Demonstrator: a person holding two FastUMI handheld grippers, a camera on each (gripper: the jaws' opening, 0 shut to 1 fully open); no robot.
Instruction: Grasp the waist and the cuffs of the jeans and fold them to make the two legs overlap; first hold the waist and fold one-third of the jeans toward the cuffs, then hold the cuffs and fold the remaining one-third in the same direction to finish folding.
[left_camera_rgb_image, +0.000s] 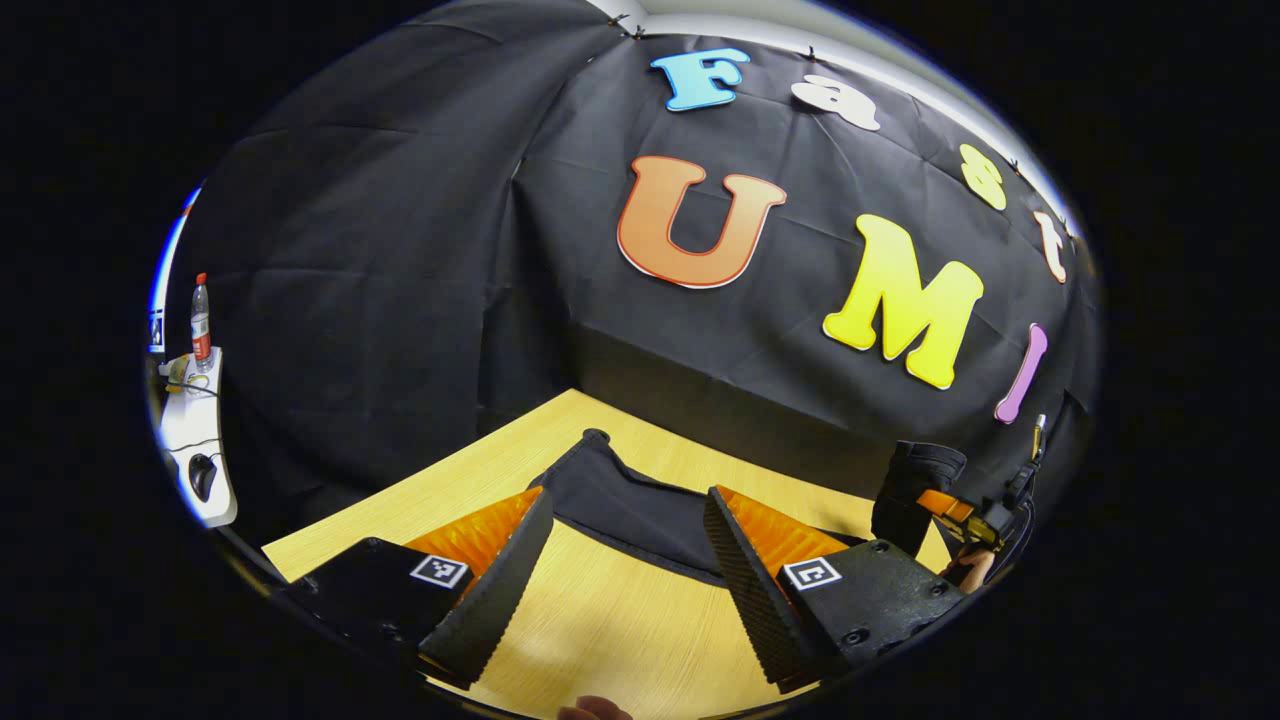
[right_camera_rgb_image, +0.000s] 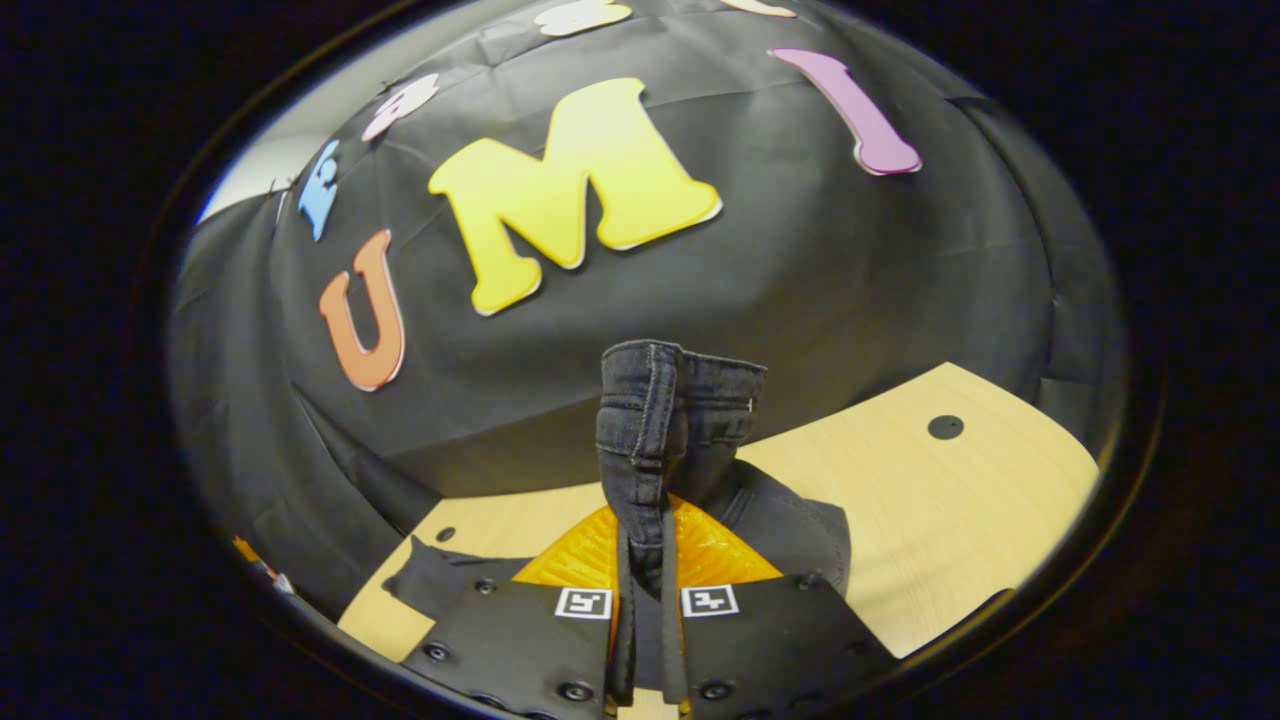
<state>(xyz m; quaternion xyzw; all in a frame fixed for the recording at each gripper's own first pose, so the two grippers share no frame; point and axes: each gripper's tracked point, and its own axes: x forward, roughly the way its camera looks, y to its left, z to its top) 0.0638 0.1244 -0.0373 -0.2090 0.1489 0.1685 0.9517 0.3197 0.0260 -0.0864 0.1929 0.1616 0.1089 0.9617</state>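
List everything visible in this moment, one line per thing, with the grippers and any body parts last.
jeans: one pair, black, one end lifted off the table, the rest lying on it.
table: one, light wood.
bottle: one, clear with a red cap, on a white shelf far off.
white shelf: one, beside the booth's edge.
right gripper: one, black and orange, jaws closed on the jeans.
left gripper: one, black and orange, jaws apart, hovering above the table.
fingertip: one, at the bottom edge of the left gripper view.
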